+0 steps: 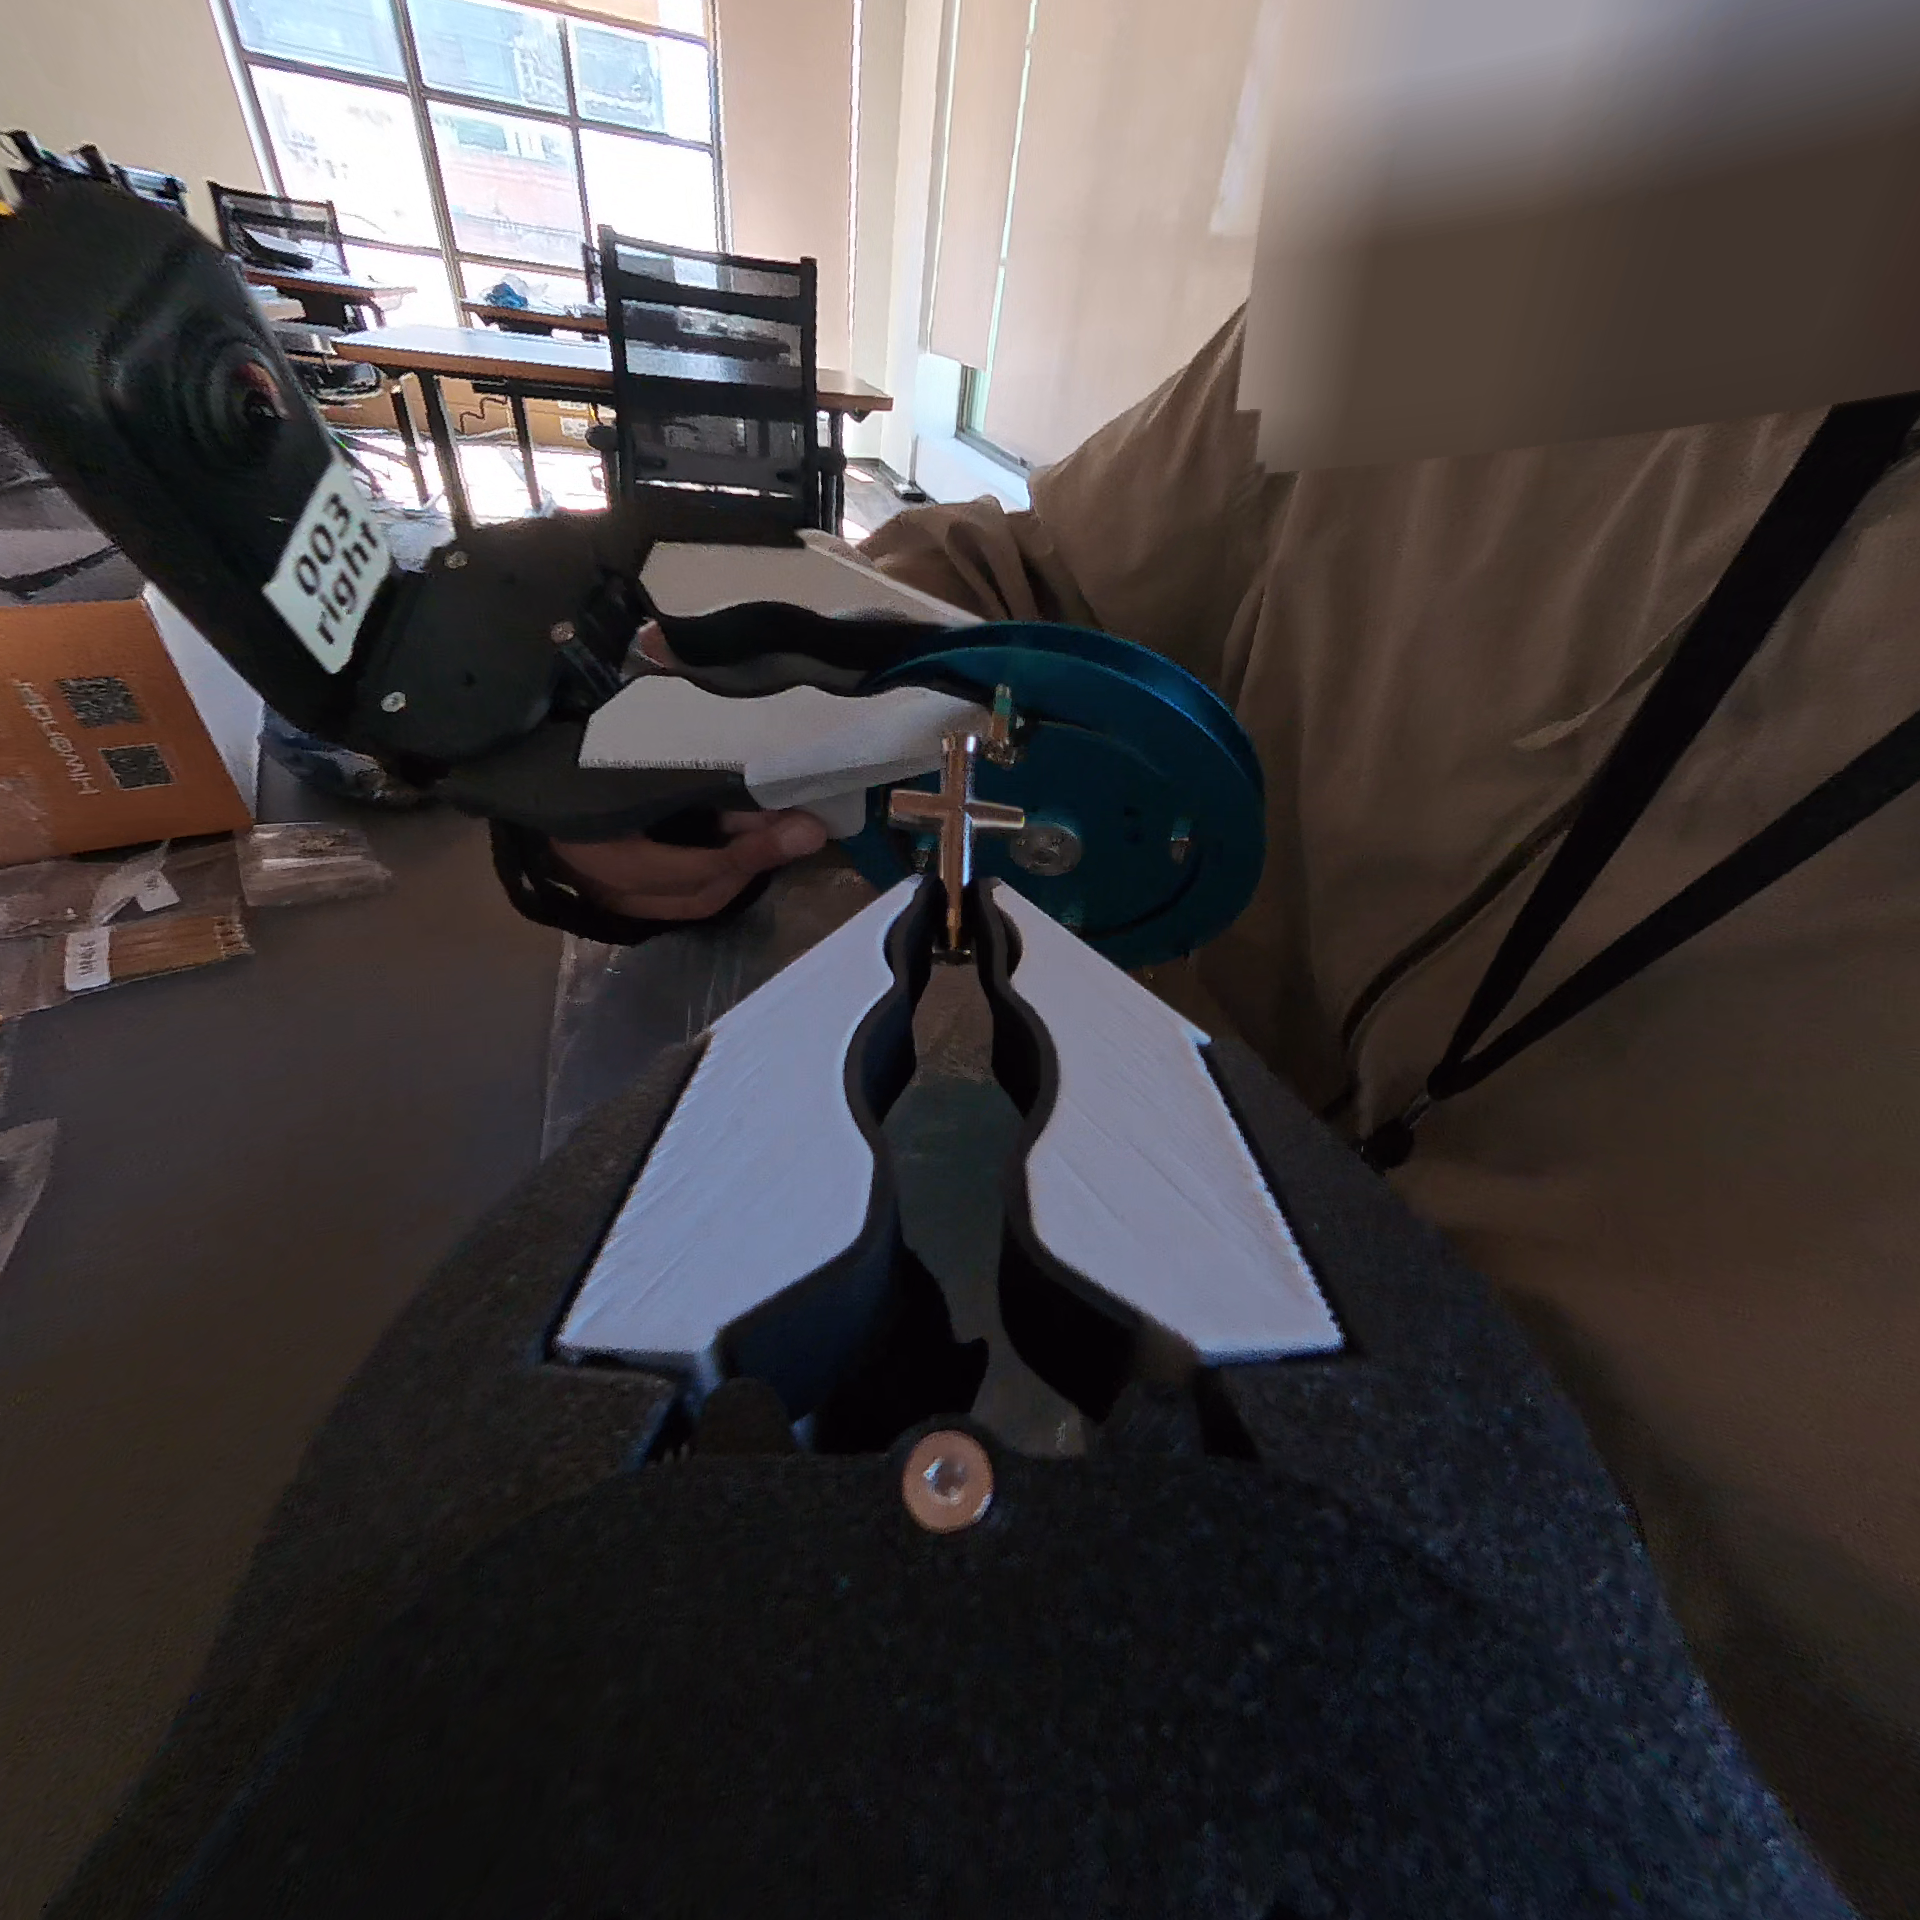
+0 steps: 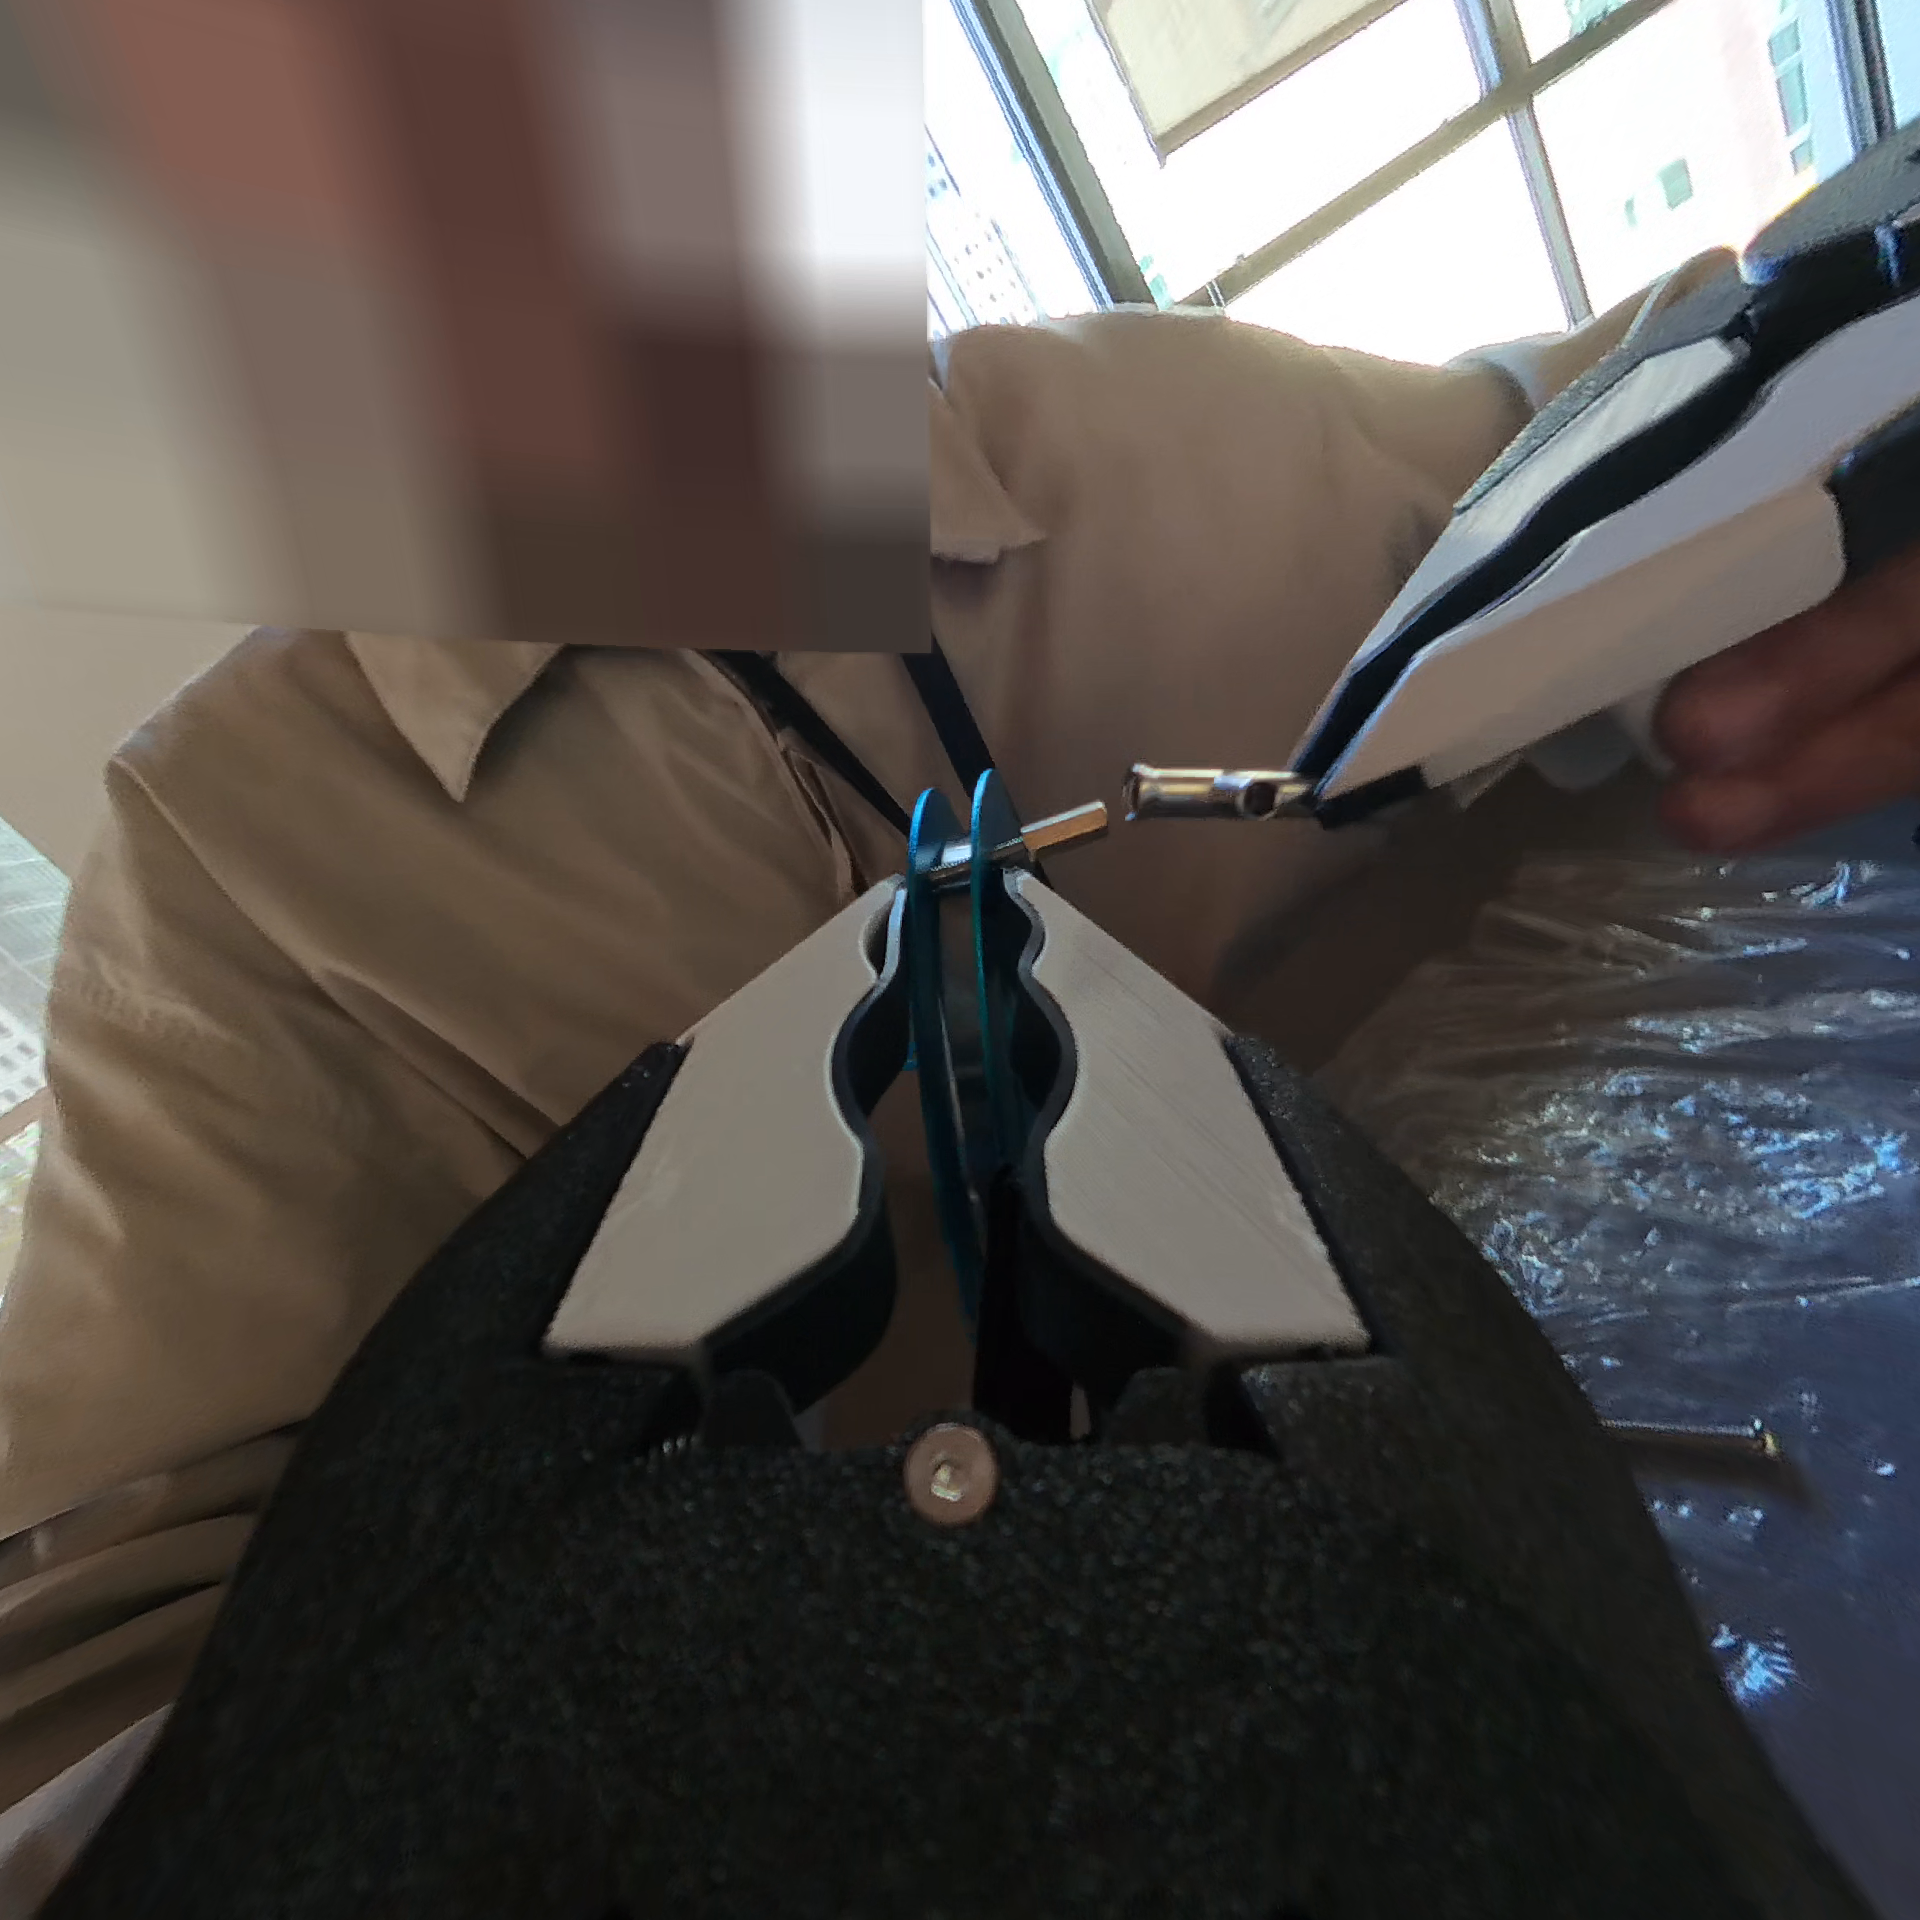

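A small silver cross tool (image 1: 956, 821) is being squeezed by the left gripper (image 1: 954, 914) at mid frame. A blue wheel (image 2: 951, 997) is being squeezed by the right gripper (image 2: 961, 883), and its silver pin (image 2: 1060, 826) is being pointed right, at the tool's open end just beside it.

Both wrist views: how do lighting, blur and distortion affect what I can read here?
Left wrist view: window backlight darkens the right hand-held gripper; the blue wheel and cross-shaped metal tool stay sharp; fisheye bends the edges. Right wrist view: blown-out window, glare on plastic sheet, soft foreground.
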`<state>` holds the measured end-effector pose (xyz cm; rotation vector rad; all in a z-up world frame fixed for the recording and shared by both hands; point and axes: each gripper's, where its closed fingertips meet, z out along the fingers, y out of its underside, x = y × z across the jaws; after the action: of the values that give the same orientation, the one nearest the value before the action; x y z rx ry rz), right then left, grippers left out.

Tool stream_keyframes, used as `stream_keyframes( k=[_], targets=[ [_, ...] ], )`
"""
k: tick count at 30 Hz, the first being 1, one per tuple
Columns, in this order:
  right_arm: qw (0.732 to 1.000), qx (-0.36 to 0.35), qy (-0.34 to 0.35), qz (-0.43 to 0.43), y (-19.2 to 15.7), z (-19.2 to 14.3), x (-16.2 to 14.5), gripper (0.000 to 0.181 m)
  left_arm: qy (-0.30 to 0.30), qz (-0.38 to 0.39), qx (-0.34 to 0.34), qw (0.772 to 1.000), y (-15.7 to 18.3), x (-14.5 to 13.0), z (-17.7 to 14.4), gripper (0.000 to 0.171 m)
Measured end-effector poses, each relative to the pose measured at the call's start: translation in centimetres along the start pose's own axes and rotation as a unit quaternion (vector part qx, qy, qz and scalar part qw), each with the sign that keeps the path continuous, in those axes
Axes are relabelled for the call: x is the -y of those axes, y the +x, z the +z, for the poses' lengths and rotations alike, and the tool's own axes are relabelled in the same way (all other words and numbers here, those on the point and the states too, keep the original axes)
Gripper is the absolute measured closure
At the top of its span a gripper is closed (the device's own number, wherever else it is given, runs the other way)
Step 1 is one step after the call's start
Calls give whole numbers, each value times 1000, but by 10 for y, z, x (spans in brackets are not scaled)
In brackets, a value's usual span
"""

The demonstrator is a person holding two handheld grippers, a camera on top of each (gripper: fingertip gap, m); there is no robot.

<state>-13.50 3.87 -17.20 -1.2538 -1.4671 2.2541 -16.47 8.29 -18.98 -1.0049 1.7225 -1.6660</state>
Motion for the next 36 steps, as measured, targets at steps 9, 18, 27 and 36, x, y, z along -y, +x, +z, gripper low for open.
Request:
stream_keyframes(
  k=[9,18,27,36],
  targets=[
    [1000,-4,-6,9,2,-1,-4,168,-28,31,-4,999,6,-9,5,166],
    [999,-2,-22,44,6,1,-11,168,-45,17,-17,999,8,-15,5,166],
    [990,-46,-120,51,13,12,-30,167,-80,-79,-107,988,24,-29,6,167],
    [978,-89,-185,32,10,21,-41,166,-104,-174,-165,965,33,-34,14,167]
  ],
)
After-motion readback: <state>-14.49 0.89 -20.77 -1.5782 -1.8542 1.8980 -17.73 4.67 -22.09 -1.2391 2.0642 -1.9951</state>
